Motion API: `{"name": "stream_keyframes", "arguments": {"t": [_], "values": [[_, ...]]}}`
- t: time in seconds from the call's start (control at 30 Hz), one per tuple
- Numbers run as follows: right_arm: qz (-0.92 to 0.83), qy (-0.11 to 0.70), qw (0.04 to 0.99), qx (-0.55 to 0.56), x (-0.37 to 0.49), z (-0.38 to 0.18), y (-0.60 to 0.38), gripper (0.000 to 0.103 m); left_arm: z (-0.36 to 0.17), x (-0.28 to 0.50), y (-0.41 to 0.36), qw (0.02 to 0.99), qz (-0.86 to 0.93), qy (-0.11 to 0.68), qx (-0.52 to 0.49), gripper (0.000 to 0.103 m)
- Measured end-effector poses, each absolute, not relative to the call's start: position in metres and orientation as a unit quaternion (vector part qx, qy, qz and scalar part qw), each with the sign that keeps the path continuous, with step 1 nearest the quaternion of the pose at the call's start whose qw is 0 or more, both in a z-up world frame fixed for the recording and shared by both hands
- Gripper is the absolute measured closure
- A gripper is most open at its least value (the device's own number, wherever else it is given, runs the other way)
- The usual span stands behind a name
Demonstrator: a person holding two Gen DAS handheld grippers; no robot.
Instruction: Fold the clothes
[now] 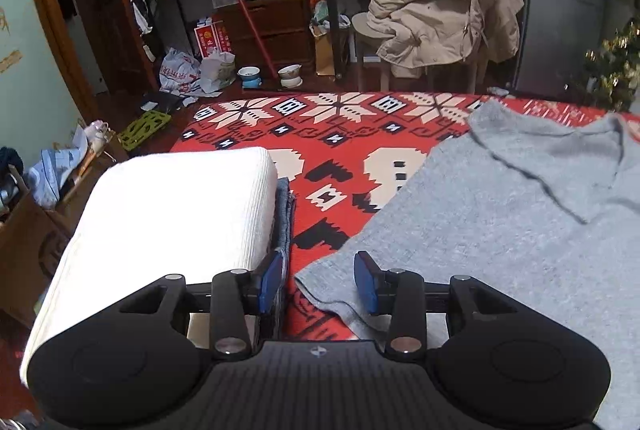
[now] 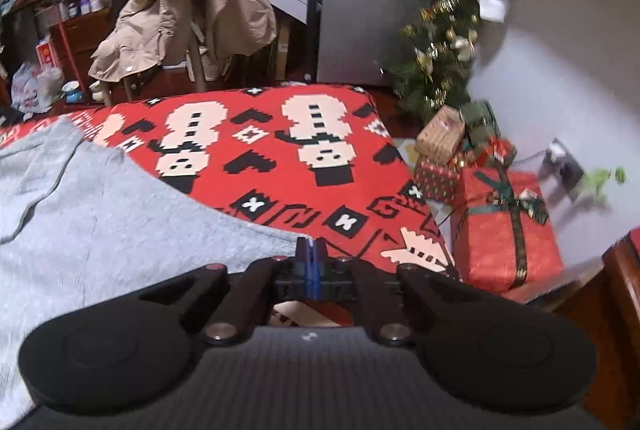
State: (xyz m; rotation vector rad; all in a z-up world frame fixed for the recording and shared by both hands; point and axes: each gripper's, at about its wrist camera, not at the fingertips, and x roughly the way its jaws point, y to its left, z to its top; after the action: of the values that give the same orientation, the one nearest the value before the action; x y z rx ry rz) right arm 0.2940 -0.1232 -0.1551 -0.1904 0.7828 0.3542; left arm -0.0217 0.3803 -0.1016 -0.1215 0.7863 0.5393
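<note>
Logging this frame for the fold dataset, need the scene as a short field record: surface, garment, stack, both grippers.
surface: red patterned blanket
garment: grey shirt, spread flat, part of it folded over at the far end
stack: white folded cloth on a blue-grey one, left of the shirt
left gripper: open, over the shirt's near left corner, nothing held
right gripper: shut, at the shirt's right edge; grip on cloth not visible
background: beige jacket on a chair

Both wrist views low, forward over bed; share grey garment [image 1: 500, 230].
</note>
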Motion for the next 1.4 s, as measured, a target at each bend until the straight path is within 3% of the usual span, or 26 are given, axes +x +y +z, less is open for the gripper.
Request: {"name": "stream_keyframes", "arguments": {"t": [0.03, 0.1, 0.2, 0.7, 0.93, 1.2, 1.33, 1.37, 1.4], "values": [[0.170, 0.377, 0.905, -0.096, 0.292, -0.154, -0.123, 0.099, -0.099, -0.027, 0.377, 0.890, 0.250, 0.376, -0.068, 0.064], [0.165, 0.368, 0.909, -0.106, 0.286, -0.151, -0.122, 0.081, -0.094, -0.037, 0.369, 0.895, 0.226, 0.374, -0.086, 0.064], [0.167, 0.357, 0.916, -0.081, 0.270, -0.136, -0.132, 0.080, -0.089, -0.057, 0.352, 0.901, 0.183, 0.376, -0.113, 0.064], [0.325, 0.376, 0.867, -0.038, 0.038, -0.122, -0.124, 0.080, -0.122, -0.131, 0.264, 0.896, 0.071, 0.385, -0.209, 0.064], [0.331, 0.398, 0.855, 0.008, 0.004, -0.146, -0.109, 0.080, -0.135, -0.146, 0.254, 0.887, 0.070, 0.383, -0.250, 0.064], [0.311, 0.392, 0.865, -0.034, 0.004, -0.158, -0.089, 0.080, -0.141, -0.141, 0.243, 0.889, 0.093, 0.393, -0.216, 0.065], [0.304, 0.384, 0.870, -0.047, 0.000, -0.160, -0.087, 0.080, -0.145, -0.134, 0.240, 0.891, 0.095, 0.391, -0.211, 0.072], [0.303, 0.382, 0.872, -0.050, -0.001, -0.160, -0.087, 0.082, -0.146, -0.132, 0.238, 0.891, 0.094, 0.394, -0.206, 0.077], [0.304, 0.382, 0.872, -0.048, -0.002, -0.160, -0.087, 0.091, -0.146, -0.131, 0.235, 0.891, 0.093, 0.396, -0.202, 0.083]]}}
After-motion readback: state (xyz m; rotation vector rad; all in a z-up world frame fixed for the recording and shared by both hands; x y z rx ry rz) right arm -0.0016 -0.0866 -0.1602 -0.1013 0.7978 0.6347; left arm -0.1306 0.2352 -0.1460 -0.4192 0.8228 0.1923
